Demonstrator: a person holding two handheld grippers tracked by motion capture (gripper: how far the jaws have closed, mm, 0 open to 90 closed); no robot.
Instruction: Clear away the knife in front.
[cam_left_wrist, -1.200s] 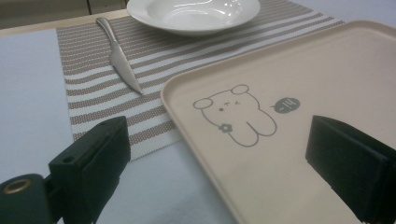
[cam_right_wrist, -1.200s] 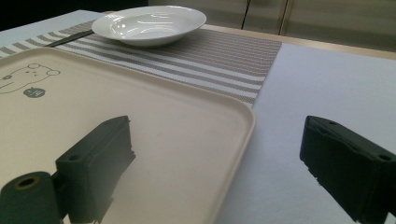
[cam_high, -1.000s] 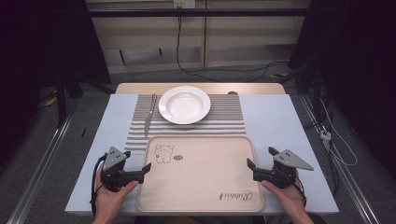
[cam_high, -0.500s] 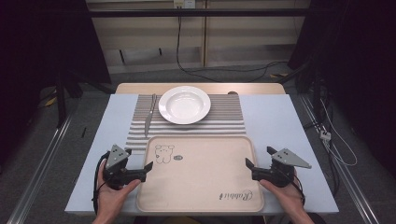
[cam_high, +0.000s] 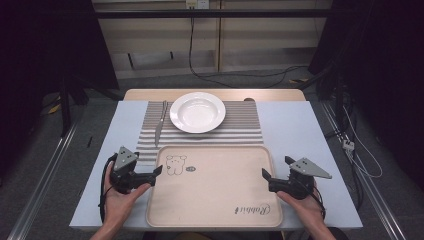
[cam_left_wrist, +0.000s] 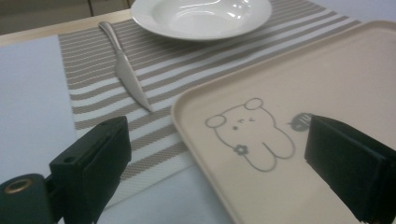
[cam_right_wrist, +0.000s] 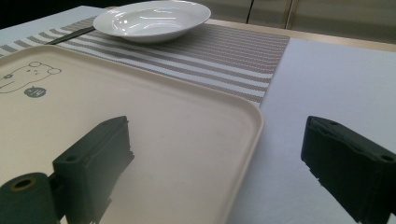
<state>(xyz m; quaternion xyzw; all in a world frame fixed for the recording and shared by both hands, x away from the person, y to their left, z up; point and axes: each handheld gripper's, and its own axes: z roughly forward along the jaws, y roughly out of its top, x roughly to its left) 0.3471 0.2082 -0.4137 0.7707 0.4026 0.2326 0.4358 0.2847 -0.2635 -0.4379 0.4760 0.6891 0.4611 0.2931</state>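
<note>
Both grippers sit at the tray's (cam_high: 215, 187) short edges, jaws spread wide on each, nothing clamped yet. Left gripper (cam_high: 159, 171) straddles the near-left corner rim by the bear drawing (cam_left_wrist: 250, 135), and the right gripper (cam_high: 264, 175) straddles the right rim the same way. Tray is flat on the table (cam_high: 310, 135), its far edge lying over the striped placemat (cam_high: 240, 127), with the white plate (cam_high: 197, 111) and knife (cam_high: 160, 123) beyond it, untouched. So I'd say this is barely started: lined up for a two-handed grab, but closing on the rims and lifting are all left to do.
</note>
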